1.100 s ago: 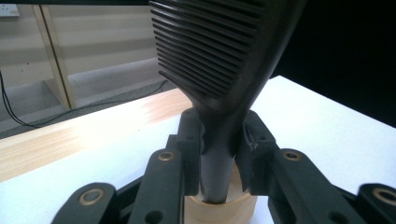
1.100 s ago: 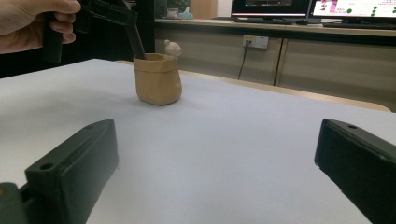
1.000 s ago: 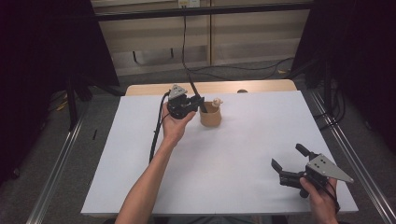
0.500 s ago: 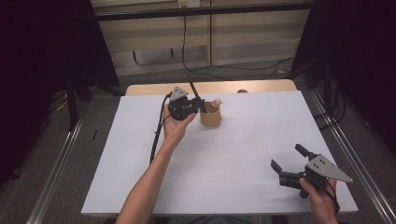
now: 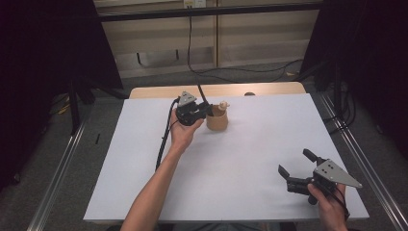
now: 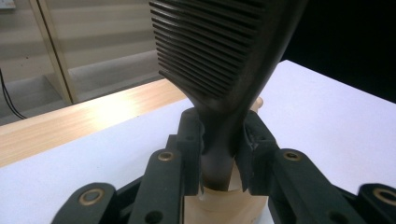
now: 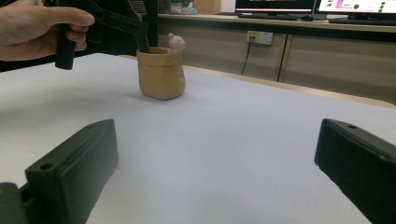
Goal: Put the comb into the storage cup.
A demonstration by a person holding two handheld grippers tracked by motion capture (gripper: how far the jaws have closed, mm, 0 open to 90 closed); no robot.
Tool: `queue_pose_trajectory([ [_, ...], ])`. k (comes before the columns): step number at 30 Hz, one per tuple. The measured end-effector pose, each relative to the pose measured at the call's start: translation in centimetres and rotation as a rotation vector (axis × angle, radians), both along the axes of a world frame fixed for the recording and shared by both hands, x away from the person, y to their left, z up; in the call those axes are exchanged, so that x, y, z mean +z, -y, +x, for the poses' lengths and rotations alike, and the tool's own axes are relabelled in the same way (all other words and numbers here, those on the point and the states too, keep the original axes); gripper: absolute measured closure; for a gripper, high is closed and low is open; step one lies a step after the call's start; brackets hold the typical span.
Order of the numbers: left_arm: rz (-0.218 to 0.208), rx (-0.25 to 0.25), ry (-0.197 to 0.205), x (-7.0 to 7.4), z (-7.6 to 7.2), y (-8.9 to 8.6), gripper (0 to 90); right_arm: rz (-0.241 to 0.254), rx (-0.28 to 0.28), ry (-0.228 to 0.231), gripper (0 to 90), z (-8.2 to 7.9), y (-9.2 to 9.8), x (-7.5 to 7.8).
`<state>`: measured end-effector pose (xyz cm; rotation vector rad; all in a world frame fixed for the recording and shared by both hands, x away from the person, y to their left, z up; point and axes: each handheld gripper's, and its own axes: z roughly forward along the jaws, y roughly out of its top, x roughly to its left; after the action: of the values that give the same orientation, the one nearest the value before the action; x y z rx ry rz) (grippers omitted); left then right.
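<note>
A dark ridged comb stands upright with its handle clamped between the jaws of my left gripper. Its lower end dips into a small tan pot at the far middle of the white table sheet. A pale little figure sits on the pot's rim. In the high view my left gripper is at the pot's left edge, held by a hand. My right gripper rests near the front right corner, open and holding nothing. From the right gripper view the pot and comb handle are seen far off.
A wooden table edge runs behind the white sheet. Metal rails flank the table on both sides. The left gripper's black cable trails over the sheet beside the forearm. Cabinets and monitors stand in the background.
</note>
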<state>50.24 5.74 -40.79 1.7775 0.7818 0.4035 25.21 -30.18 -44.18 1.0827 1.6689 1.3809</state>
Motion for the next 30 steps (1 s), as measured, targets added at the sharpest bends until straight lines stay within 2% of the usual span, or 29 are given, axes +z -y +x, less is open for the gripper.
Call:
queue_pose_trajectory([
  [10, 0.023, -0.001, -0.003, -0.94, 0.27, 0.08, 73.0, 0.007, 0.001, 0.002, 0.0, 0.03, 0.03, 0.0],
  [12, 0.03, -0.006, 0.01, -0.93, 0.24, 0.16, 72.9, 0.004, 0.004, 0.002, 0.0, 0.01, 0.02, 0.0],
  [18, 0.026, -0.003, 0.01, -0.98, 0.29, 0.08, 72.7, 0.006, 0.006, 0.002, 0.0, 0.01, 0.0, -0.01],
  [22, 0.048, -0.004, 0.022, -0.88, 0.27, 0.24, 72.3, 0.006, 0.007, -0.001, 0.0, 0.03, 0.0, -0.04],
  [25, 0.041, -0.001, 0.022, -0.96, 0.29, 0.15, 72.4, 0.001, 0.01, -0.001, 0.0, 0.02, -0.05, -0.04],
  [30, 0.032, -0.005, 0.0, -1.0, 0.18, 0.06, 71.6, -0.001, 0.009, 0.0, 0.0, 0.02, -0.04, -0.03],
])
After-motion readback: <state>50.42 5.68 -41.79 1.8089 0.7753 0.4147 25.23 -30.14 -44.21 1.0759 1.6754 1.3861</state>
